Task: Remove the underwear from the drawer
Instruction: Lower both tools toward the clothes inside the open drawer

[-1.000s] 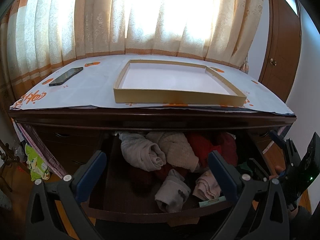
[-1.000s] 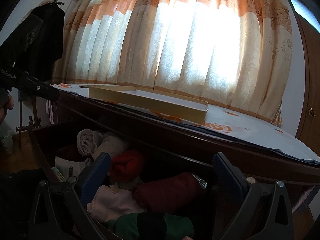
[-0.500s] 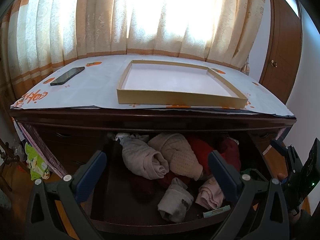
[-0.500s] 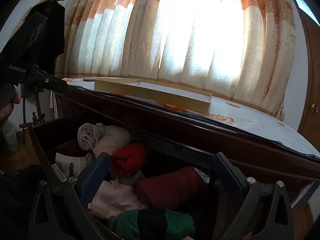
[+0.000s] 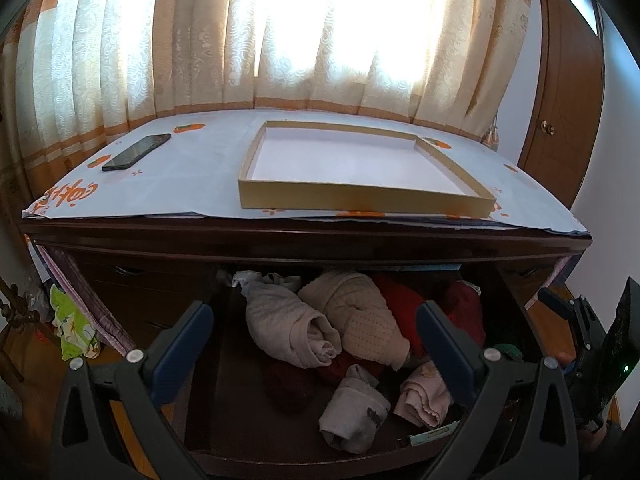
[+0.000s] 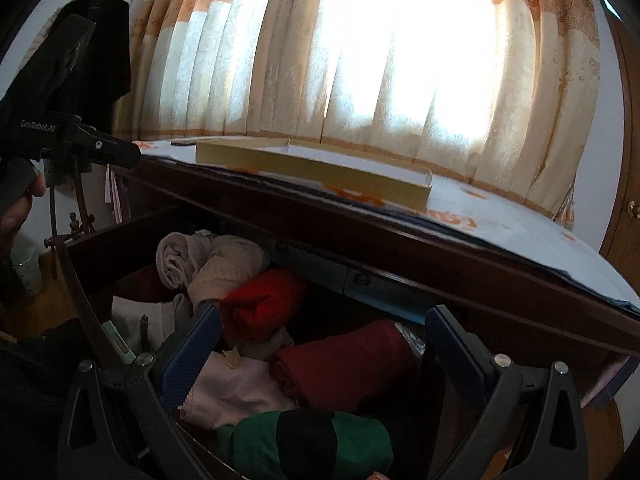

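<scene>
In the open drawer (image 5: pixel 224 392), rolled underwear (image 6: pixel 340 364) lies beneath the right gripper (image 6: pixel 322 344), jaws wide and empty, like the left gripper (image 5: pixel 314 340). Soft, light rolls; pinch mid-roll.

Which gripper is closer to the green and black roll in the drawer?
Right. The right gripper hangs open directly above the green and black roll; the left gripper, also open, is over the drawer's other side.

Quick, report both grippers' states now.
Left gripper: open, holding nothing, above the drawer.
Right gripper: open, holding nothing.
</scene>
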`<state>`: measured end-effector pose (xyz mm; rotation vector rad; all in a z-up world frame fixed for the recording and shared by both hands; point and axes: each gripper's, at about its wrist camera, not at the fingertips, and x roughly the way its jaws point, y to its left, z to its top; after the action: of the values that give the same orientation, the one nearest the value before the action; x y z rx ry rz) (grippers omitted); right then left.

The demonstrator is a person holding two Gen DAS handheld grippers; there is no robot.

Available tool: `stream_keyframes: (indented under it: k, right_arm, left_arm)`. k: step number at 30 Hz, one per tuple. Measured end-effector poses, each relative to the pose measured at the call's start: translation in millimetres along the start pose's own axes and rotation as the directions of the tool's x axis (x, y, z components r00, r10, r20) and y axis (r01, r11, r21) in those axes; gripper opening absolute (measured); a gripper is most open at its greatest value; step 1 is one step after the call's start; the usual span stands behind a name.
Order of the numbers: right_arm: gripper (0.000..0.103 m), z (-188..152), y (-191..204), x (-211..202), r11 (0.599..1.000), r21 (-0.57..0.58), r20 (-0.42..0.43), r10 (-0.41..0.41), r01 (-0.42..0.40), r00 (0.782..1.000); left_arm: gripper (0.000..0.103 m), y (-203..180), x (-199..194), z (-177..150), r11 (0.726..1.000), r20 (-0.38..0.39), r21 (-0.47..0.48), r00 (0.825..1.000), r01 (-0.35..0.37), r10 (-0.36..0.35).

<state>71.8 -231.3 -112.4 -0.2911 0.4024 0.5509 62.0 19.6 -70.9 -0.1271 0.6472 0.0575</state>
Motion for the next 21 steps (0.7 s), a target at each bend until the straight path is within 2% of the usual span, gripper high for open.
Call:
stream_keyframes:
  k: [14,21]
  right_arm:
    - [0.102,1.7,5.9,12.3,0.998,-0.06,-0.091,0.005,-0.01,0.996]
    - [0.102,3.5,-1.1,18.0,0.998,-0.006,-0.142,0.054,-0.056,0.988]
  left_arm:
    - [0.103,4.8,3.8,-1.5,1.0,-0.018,0.01,1.0,-0.006,0.006]
    - [0.103,16.0,25.8,-9.6,0.999,-0.073,0.018,0.997,-0.031,0.032]
